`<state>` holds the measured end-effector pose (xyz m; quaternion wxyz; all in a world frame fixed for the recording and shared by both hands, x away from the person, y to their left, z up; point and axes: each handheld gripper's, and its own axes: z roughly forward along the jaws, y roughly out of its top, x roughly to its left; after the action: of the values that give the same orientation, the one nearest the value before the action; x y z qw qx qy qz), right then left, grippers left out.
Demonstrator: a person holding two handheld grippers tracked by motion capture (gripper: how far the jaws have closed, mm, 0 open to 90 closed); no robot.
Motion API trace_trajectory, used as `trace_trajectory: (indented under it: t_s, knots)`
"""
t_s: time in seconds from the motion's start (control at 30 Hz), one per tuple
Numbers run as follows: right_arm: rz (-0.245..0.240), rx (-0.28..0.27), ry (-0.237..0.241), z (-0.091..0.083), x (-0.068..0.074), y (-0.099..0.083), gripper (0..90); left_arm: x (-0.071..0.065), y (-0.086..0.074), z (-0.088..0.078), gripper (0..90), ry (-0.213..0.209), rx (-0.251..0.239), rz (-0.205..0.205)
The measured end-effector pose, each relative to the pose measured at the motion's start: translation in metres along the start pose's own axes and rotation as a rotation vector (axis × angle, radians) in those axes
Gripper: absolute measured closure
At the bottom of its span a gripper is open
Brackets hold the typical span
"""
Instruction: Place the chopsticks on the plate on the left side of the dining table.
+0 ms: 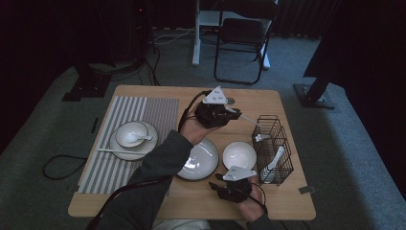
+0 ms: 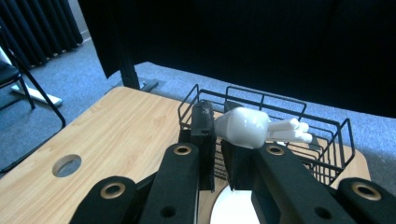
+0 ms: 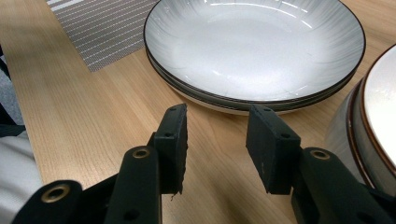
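Note:
My left gripper hovers over the middle of the wooden table, shut on a white spoon that reaches toward the black wire basket. In the left gripper view the jaws pinch the white spoon just in front of the basket. My right gripper rests near the front edge, open and holding nothing. Its own view shows the gripper low over the wood, facing stacked grey-white plates. A small bowl stands at the right.
A striped placemat on the left carries a plate with a bowl and spoon. Stacked plates and a small bowl lie centre front. The basket holds another white spoon. A folding chair stands beyond the table.

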<state>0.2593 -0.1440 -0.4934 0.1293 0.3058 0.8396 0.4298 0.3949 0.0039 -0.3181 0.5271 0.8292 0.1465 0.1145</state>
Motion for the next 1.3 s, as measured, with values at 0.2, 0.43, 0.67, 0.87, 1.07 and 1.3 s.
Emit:
trace_trajectory:
  t_s: [0.2,0.43,0.67,0.87,1.07,1.3]
  knots:
    - [0.002,-0.001,0.000,0.000,0.000,0.001,57.8,0.004,-0.001,-0.013,84.0,0.006,-0.012,-0.006]
    - [-0.005,-0.002,-0.001,-0.001,0.000,0.002,57.5,0.009,-0.006,-0.028,84.0,0.014,-0.026,-0.012]
    - [-0.006,-0.003,-0.006,-0.002,-0.001,0.002,57.4,0.013,-0.013,-0.044,84.1,0.018,-0.054,-0.033]
    - [-0.013,-0.004,-0.008,-0.003,-0.002,0.005,57.4,0.014,-0.019,-0.055,84.0,0.029,-0.053,-0.030]
    - [-0.029,-0.009,-0.012,-0.005,-0.002,0.009,57.3,0.016,-0.025,-0.063,84.0,0.037,-0.054,-0.039]
    - [-0.040,-0.009,-0.020,-0.007,-0.005,0.012,57.3,0.016,-0.031,-0.073,84.1,0.045,-0.058,-0.037]
